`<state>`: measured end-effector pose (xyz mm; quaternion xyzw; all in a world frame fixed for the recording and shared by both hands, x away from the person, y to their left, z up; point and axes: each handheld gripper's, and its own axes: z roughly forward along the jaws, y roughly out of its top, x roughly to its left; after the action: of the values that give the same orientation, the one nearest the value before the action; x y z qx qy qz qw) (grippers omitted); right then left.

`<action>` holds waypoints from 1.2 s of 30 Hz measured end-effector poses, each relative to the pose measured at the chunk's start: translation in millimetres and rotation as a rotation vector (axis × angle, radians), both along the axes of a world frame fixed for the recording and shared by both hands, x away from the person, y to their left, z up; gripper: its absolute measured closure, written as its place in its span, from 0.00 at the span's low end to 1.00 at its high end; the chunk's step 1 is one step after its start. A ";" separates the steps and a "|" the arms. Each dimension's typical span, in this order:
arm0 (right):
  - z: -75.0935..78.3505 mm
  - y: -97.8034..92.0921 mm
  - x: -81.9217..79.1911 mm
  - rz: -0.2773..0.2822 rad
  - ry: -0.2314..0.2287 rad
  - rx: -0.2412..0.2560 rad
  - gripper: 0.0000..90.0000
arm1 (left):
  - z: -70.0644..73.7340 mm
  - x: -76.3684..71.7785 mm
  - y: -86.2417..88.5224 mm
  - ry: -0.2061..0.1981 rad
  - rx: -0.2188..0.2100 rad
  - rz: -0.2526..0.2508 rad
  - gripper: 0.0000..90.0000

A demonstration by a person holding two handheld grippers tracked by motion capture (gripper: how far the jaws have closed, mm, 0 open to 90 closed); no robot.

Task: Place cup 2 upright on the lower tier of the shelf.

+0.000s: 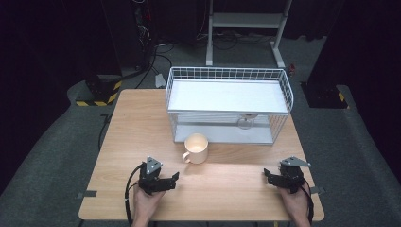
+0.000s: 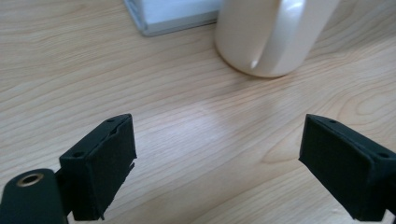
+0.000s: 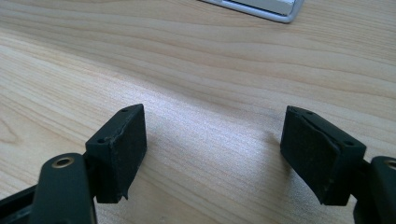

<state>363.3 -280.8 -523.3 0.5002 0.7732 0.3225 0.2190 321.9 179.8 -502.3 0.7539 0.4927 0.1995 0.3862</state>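
A cream mug (image 1: 196,148) stands upright on the wooden table (image 1: 142,123), its handle turned to the left, just in front of a white wire rack (image 1: 227,70). My left gripper (image 1: 171,181) rests near the table's front edge, left of and nearer than the mug, open and holding nothing. In the left gripper view the mug (image 2: 271,32) stands ahead of the open left gripper (image 2: 219,140), handle facing the camera. My right gripper (image 1: 268,178) sits at the front right, open and empty. The right gripper view has that gripper (image 3: 215,128) over bare wood.
The rack has two tiers; a clear glass (image 1: 245,122) stands on its lower shelf at the right. The corner of its base appears in the left gripper view (image 2: 173,18) and in the right gripper view (image 3: 261,7). Bare wood lies between the two grippers.
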 end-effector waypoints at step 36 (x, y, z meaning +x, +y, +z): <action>-0.1 -0.7 -0.2 -0.011 0.004 0.005 0.23 | 22.6 43.9 -60.9 -0.039 0.052 -0.111 0.14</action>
<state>363.1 -281.5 -523.5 0.5055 0.7702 0.3222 0.2181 365.8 118.9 -479.7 0.7860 0.4369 0.2051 0.3863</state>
